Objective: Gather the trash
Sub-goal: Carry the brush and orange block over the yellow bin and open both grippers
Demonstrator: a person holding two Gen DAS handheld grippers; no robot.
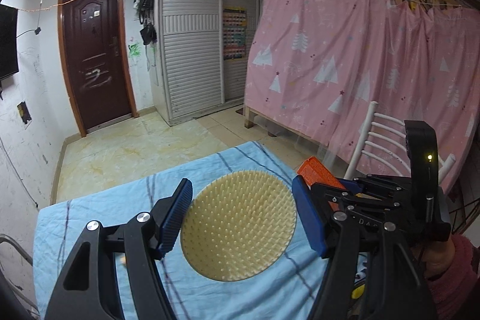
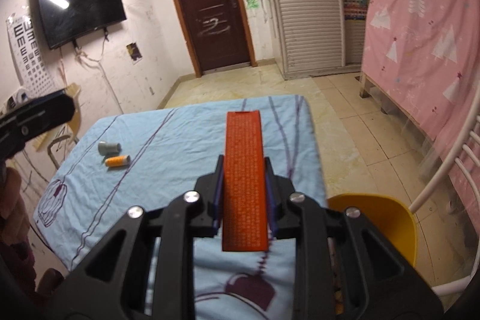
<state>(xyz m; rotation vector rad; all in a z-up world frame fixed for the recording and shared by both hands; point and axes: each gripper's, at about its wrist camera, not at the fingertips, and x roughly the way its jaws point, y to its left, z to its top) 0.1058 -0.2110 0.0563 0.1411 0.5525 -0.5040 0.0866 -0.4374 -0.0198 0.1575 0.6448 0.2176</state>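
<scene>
The cloth (image 2: 186,140) over the desk is pale blue with thin dark purple lines and purple birdcage drawings. The round disc (image 1: 238,225) is pale yellow, studded all over with small nubs. The long box (image 2: 244,179) is orange-red, covered in fine pale print. A small cylinder (image 2: 117,161) is orange with a grey end; the one (image 2: 108,147) beside it is grey-green. The curtain (image 1: 360,56) is pink with white trees. The door (image 2: 210,8) is dark brown with white scrawls. The chair seat (image 2: 381,218) is yellow.

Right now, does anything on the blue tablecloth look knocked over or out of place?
Yes: a small grey container and an orange one lie tipped on their sides near the blue tablecloth's left edge. Nothing looks spilled.
</scene>
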